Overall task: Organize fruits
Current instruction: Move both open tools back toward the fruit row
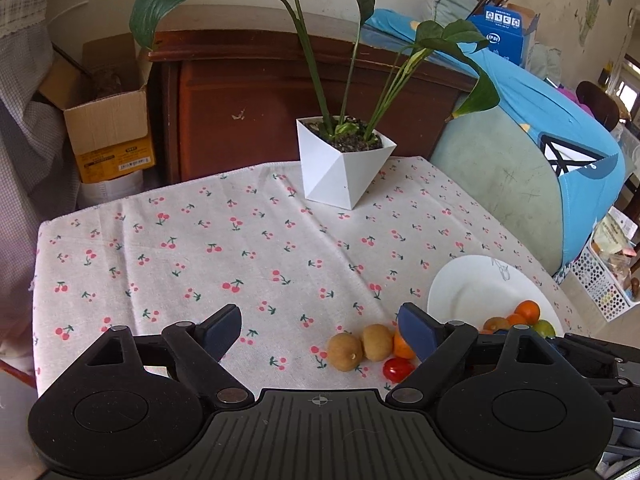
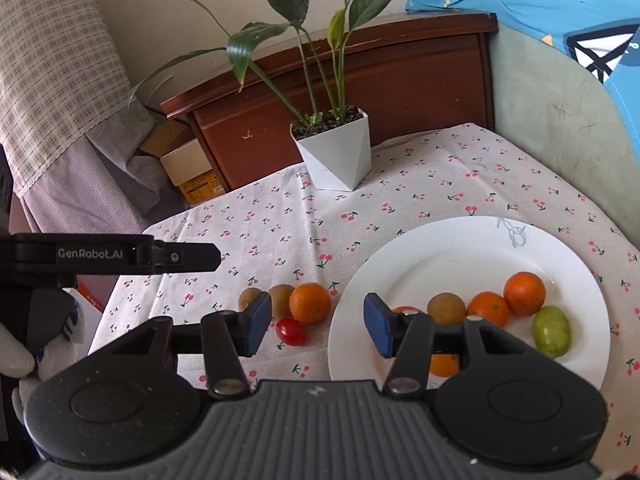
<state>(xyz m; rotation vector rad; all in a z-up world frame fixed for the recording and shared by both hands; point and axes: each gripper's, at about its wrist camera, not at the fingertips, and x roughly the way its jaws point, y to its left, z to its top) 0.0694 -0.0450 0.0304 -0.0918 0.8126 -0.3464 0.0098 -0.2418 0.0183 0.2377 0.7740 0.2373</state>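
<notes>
A white plate sits at the table's right and holds two oranges, a brown fruit, a green fruit and more fruit hidden behind my right finger. On the cloth left of it lie two brown fruits, an orange and a cherry tomato. My right gripper is open and empty, just above the plate's left rim. My left gripper is open and empty above the loose fruits; the plate lies to its right.
A white angular pot with a leafy plant stands at the table's far edge, also in the left wrist view. A wooden cabinet and cardboard boxes are behind. A green chair with blue cloth is at the right.
</notes>
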